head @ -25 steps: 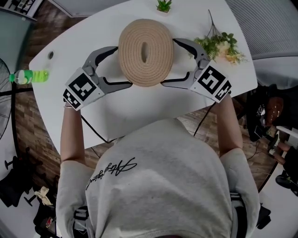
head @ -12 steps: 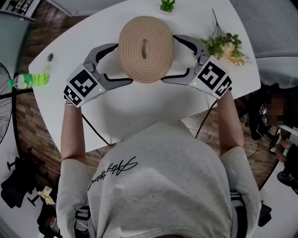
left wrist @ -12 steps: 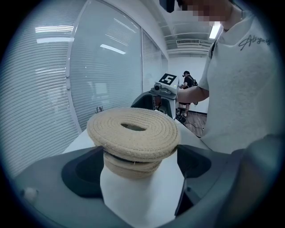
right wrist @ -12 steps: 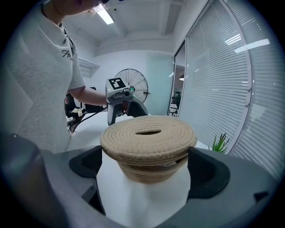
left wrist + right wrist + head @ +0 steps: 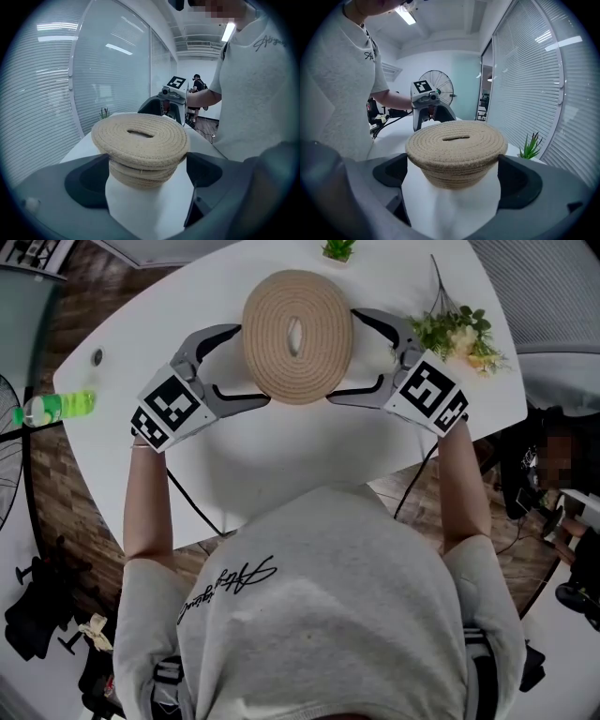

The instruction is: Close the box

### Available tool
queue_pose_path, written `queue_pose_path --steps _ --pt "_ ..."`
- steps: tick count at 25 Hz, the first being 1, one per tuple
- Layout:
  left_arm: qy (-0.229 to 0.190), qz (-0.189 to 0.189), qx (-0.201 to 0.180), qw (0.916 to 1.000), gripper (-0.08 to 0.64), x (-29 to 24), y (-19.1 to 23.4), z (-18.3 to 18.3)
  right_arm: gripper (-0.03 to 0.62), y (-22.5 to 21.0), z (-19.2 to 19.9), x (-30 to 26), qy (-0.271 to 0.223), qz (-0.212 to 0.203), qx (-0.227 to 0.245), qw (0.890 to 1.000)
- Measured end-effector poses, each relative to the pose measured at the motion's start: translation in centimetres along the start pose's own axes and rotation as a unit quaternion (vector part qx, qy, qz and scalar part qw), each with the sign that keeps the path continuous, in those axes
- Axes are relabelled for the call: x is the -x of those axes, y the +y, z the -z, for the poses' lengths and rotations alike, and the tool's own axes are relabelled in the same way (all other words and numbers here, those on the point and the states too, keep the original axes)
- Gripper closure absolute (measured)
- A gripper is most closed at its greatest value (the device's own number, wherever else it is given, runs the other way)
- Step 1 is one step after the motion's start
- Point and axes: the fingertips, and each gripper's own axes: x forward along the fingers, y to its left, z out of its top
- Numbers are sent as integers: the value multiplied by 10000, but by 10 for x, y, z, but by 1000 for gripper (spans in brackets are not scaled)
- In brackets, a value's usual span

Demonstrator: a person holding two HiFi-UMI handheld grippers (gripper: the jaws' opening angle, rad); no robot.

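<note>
A round woven rope box (image 5: 297,336) stands on the white table (image 5: 281,465), and its lid with a slot (image 5: 294,334) lies on top. My left gripper (image 5: 251,366) is open at the box's left side, one jaw at the far side and one at the near side. My right gripper (image 5: 342,357) is open in the same way at the box's right side. In the left gripper view the box (image 5: 140,150) sits between the jaws of the left gripper (image 5: 147,173), and the lid overhangs a little. The right gripper view shows the box (image 5: 456,152) between the jaws of the right gripper (image 5: 452,176).
A sprig of flowers (image 5: 455,334) lies on the table right of the right gripper. A small potted plant (image 5: 339,249) stands at the far edge. A green bottle (image 5: 56,407) lies beyond the table's left edge. A fan (image 5: 436,86) stands behind the table.
The box and both grippers sit slightly higher in the head view than before. Both grippers stay open at the box's sides and the lid stays on.
</note>
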Motion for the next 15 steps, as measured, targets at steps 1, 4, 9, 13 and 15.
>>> queue_pose_path --steps 1,4,9,13,15 --pt "-8 2 3 10000 51 -1 0 0 0 0 2 0 11 -12 -17 10000" --pt "-13 4 -6 10000 49 -2 0 -1 0 -1 5 -1 43 -32 -63 10000" --pt "0 37 -38 10000 49 -3 1 0 0 -1 11 -5 89 -43 -152 9998" --pt "20 8 -74 10000 50 -1 1 0 0 -1 12 -6 61 -44 -174 9998" --pt "23 -21 -96 9999 50 0 1 -1 0 -1 9 -6 40 -29 -141 9999"
